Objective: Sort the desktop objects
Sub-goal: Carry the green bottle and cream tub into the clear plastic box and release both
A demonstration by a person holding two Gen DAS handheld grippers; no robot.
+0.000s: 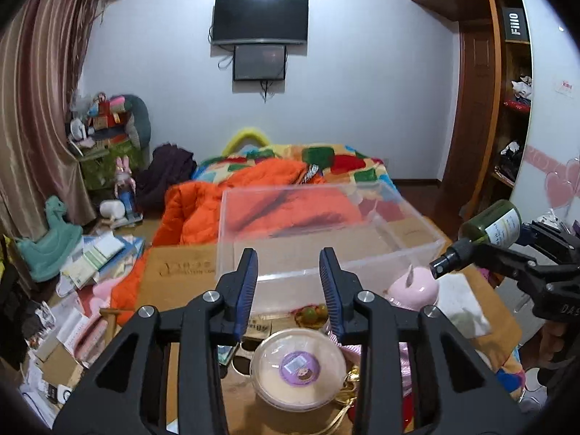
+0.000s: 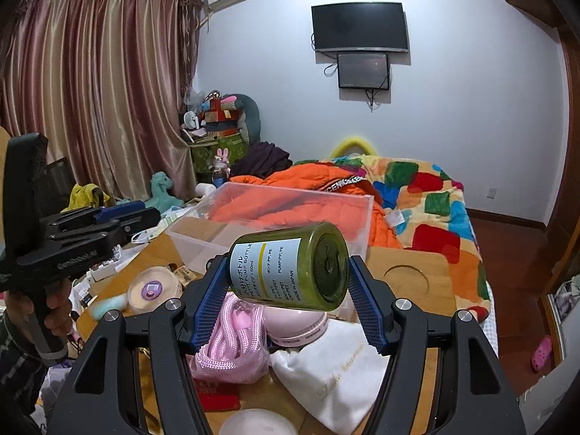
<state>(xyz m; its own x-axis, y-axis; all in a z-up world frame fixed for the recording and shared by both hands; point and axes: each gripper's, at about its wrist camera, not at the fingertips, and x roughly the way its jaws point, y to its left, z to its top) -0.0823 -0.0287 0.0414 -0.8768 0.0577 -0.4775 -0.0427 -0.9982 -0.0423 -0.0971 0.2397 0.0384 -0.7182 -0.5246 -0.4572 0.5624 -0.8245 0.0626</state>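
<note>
Green pump bottle (image 2: 290, 266) lies on its side at the centre of the right wrist view, clamped between the blue pads of the right gripper (image 2: 288, 295), base toward the camera, above a pink rope bundle (image 2: 232, 340) and white pouch (image 2: 333, 373). Behind it sits the clear plastic bin (image 2: 275, 214). At lower centre of the left wrist view, the left gripper (image 1: 289, 282) stands parted, holding nothing, over a round lidded container (image 1: 299, 368).
</note>
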